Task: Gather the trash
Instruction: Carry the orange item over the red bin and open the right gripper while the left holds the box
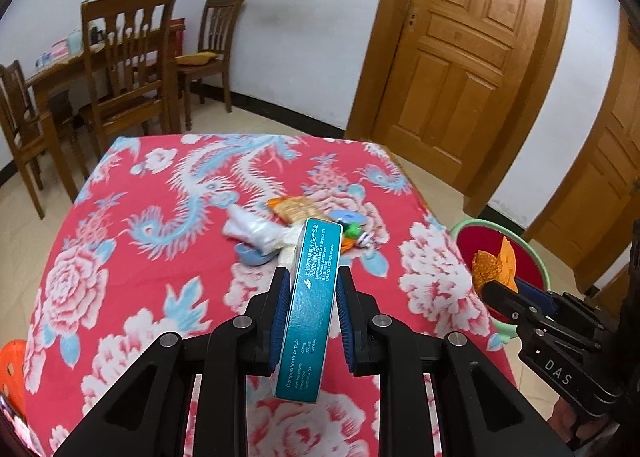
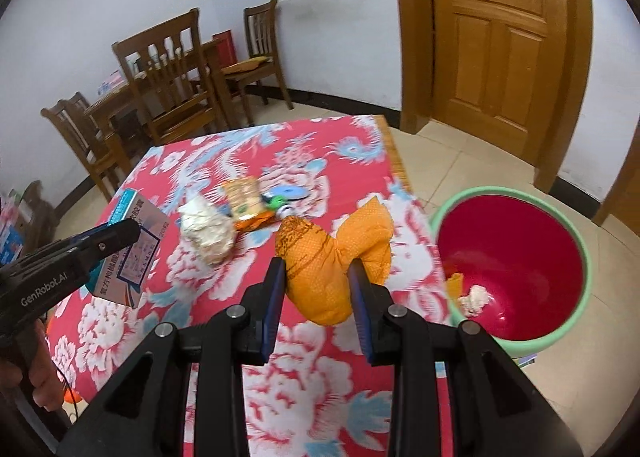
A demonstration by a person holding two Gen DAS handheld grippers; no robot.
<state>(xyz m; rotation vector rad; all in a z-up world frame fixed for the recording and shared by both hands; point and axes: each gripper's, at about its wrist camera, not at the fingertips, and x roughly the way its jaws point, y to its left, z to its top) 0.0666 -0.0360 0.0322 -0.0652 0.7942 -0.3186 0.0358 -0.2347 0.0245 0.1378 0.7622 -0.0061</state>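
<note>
Pinching a teal medicine box (image 1: 310, 309) edge-on between its blue pads, the left gripper (image 1: 310, 293) hangs above the red floral tablecloth (image 1: 120, 257). Its partner, the right gripper (image 2: 318, 281), squeezes a crumpled orange wrapper (image 2: 332, 257) near the table's edge, beside the green-rimmed red bin (image 2: 516, 257). More litter (image 2: 208, 229) lies mid-table, with 2 scraps in the bin.

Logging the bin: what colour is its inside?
Red inside the bin, with a light green rim; clearest in the right wrist view.
</note>
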